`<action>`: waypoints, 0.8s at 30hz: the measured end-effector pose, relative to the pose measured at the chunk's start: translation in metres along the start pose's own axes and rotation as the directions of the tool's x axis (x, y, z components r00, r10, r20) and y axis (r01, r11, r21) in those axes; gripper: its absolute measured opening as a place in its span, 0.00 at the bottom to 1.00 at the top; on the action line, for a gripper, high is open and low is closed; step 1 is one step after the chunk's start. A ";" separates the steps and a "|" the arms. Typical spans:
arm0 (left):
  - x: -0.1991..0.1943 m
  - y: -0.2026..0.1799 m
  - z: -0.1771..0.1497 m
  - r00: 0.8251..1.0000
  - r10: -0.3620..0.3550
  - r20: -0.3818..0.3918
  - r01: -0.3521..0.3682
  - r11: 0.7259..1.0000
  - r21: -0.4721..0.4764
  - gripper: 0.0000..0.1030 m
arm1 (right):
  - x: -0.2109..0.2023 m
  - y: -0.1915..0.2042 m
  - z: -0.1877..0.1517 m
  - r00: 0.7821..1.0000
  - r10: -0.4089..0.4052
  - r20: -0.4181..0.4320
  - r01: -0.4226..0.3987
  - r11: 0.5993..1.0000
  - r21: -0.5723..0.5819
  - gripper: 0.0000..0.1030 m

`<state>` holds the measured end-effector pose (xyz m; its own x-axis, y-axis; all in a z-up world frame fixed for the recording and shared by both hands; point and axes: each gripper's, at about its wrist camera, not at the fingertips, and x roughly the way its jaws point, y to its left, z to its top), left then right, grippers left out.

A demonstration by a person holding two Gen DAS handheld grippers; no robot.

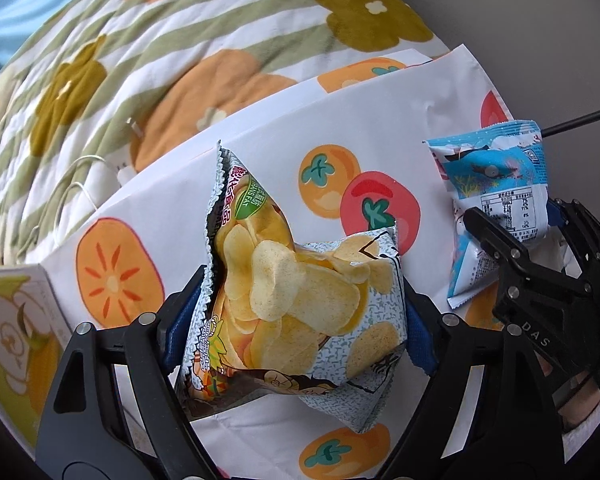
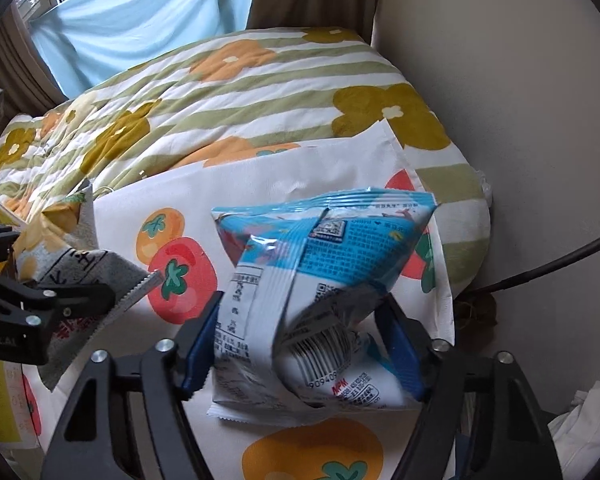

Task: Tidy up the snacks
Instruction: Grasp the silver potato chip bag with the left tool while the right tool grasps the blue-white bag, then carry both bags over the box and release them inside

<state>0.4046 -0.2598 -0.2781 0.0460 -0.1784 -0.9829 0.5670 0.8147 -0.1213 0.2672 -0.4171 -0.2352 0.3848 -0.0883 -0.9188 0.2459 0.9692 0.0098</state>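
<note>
While both bags are pinched, I read each view in turn.

Left wrist, grip: my left gripper (image 1: 300, 316) pinches the chip bag (image 1: 292, 300) across its lower half, blue pads pressing in from 9 and 3 o'clock, the foil bulging between them.
Left wrist, bag place: the chip bag sits at centre over the fruit-print cloth (image 1: 260, 152); I can't tell if its bottom corner touches the cloth.
Left wrist, neighbour: at 3 o'clock my right gripper (image 1: 516, 240) has the blue bag (image 1: 496, 184); the two bags are near but apart.
Left wrist, edge: a yellow box (image 1: 8, 320) shows at 9 o'clock, the quilt (image 1: 140, 60) at 12.

Right wrist, grip: my right gripper (image 2: 300, 340) pinches the blue bag (image 2: 320, 280) low down, pads at 9 and 3 o'clock, the wrapper creased inward.
Right wrist, bag place: the blue bag fills the centre, its bottom seam low against the cloth (image 2: 260, 184).
Right wrist, neighbour: the left gripper (image 2: 60, 300) and chip bag (image 2: 60, 248) sit at 9 o'clock.

Step, my judgement: lifting both snacks to sort them.
Doing it well: I would keep the squeeze light so the chips don't crush, raise both straight up, and hold the bags apart so the seams don't snag.
</note>
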 end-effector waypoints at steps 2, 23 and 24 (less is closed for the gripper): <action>-0.007 0.000 -0.003 1.000 0.005 0.015 -0.005 1.000 -0.012 0.80 | -0.004 0.001 -0.002 1.000 0.005 0.001 -0.005 1.000 -0.009 0.59; -0.175 0.015 -0.107 0.944 0.159 0.289 -0.065 0.948 -0.311 0.80 | -0.130 0.043 0.007 0.959 0.264 0.107 -0.231 0.940 -0.251 0.55; -0.185 0.021 -0.116 0.938 0.175 0.299 -0.069 0.940 -0.335 0.80 | -0.135 0.049 0.008 0.953 0.285 0.107 -0.248 0.930 -0.270 0.55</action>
<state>0.3126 -0.1460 -0.1147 0.3881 -0.1895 -0.9019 0.2538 0.9628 -0.0930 0.2344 -0.3592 -0.1076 0.5315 0.1674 -0.8303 -0.1068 0.9857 0.1304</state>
